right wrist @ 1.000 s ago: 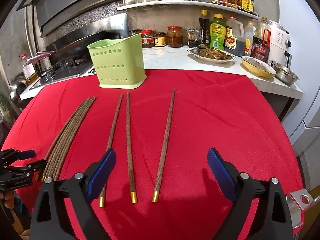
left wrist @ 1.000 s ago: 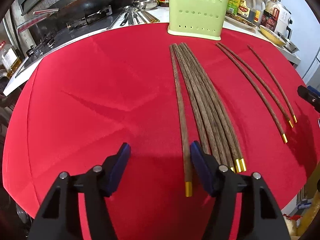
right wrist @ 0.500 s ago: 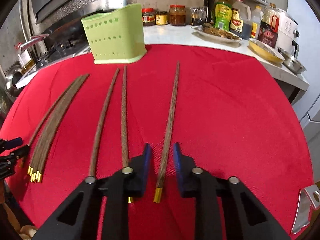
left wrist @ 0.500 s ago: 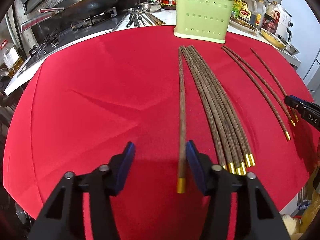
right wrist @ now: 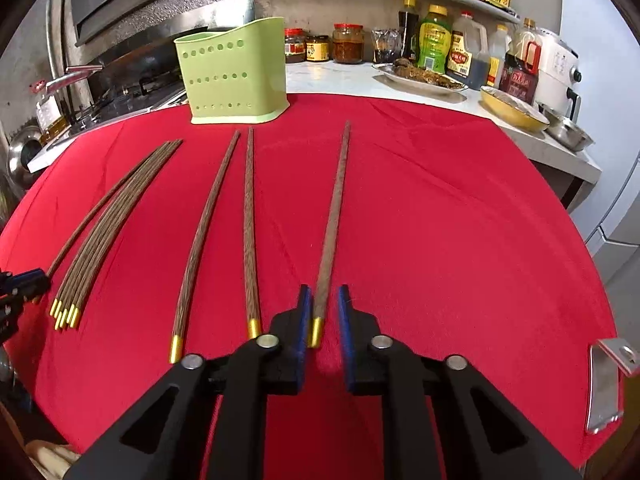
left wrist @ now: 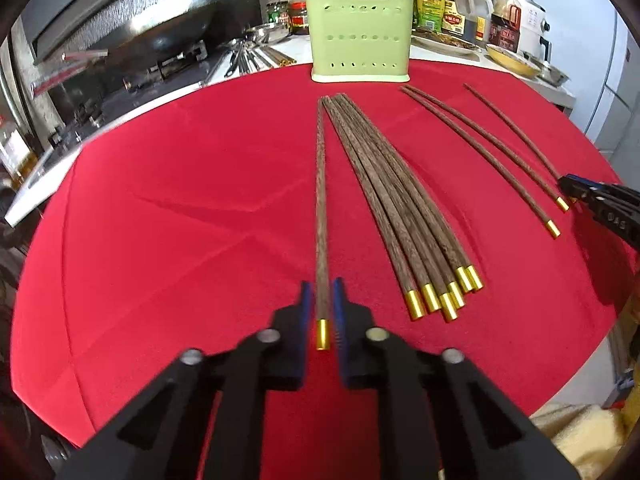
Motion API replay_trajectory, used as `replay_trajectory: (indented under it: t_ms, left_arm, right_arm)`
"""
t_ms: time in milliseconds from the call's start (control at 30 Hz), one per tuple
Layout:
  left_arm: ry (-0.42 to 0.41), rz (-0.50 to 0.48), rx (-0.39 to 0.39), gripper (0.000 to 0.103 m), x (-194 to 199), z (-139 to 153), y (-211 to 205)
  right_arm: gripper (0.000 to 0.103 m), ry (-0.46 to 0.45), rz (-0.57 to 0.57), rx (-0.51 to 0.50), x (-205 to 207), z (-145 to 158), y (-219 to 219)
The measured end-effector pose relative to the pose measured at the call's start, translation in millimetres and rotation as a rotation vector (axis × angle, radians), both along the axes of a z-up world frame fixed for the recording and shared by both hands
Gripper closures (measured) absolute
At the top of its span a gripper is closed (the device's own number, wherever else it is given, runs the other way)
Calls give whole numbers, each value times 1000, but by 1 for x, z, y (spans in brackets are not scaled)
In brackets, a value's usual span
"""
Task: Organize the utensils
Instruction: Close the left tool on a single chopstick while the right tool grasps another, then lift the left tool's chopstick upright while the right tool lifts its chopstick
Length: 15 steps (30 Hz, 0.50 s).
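Wooden chopsticks with gold caps lie on the red tablecloth (left wrist: 160, 208). My left gripper (left wrist: 321, 304) has its blue pads closing in on both sides of a lone chopstick (left wrist: 321, 200), just above its cap. A bundle of several chopsticks (left wrist: 400, 208) lies right of it. My right gripper (right wrist: 323, 308) is closing the same way on the rightmost chopstick (right wrist: 334, 208). Two more chopsticks (right wrist: 249, 220) lie loose to its left. The green perforated holder (right wrist: 236, 76) stands upright at the cloth's far edge. Each gripper shows in the other's view: the right gripper (left wrist: 572, 188), the left gripper (right wrist: 28, 280).
A stove with a wok (left wrist: 160, 28) is at the back left, with metal utensils (left wrist: 244, 56) on the counter. Bottles and jars (right wrist: 436, 44), a plate of food (right wrist: 420, 78), a yellow bowl (right wrist: 516, 112) and a steel bowl (right wrist: 568, 130) line the back right counter.
Both grippers went from wide open to closed around a chopstick each. The right gripper came down and forward over the rightmost chopstick; the left one shifted to centre on the lone chopstick.
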<state>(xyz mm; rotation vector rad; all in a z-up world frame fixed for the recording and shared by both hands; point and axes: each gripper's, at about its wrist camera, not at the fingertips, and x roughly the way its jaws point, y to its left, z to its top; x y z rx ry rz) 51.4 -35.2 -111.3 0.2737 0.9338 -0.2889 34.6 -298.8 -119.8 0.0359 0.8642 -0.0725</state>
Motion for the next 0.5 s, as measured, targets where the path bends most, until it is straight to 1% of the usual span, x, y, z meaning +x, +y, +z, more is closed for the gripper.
replay_trajectory:
  t_ms: [67,200,267,333,400,467,500]
  left_arm:
    - [-13,-8,4,96,-3,0,1]
    - [-6,8,-14,96,-6,0,6]
    - [-28,-6,24,96,-10,-1,2]
    - [-33,-5,29,96,-11,-1,1]
    - [-21,3,-2,96,-8,0,5]
    - [-13,8,-46,96,-7,2,10]
    - [-28,17,-70,96,-7,7,14]
  right_arm:
    - [94,-11,-4,-2,-6,0,-1]
    - [93,-24,-15,7,-16,0,-4]
    - [94,-30,-19,2,-19,0,-4]
    - [95,-39,-18,-10,-20,-1,-2]
    - [96,-48,-22,-15,-22,-1,-1]
    - [96,-64,-16,4,-26,2,-2]
    - [96,-78,-12,4,-29,5,-1]
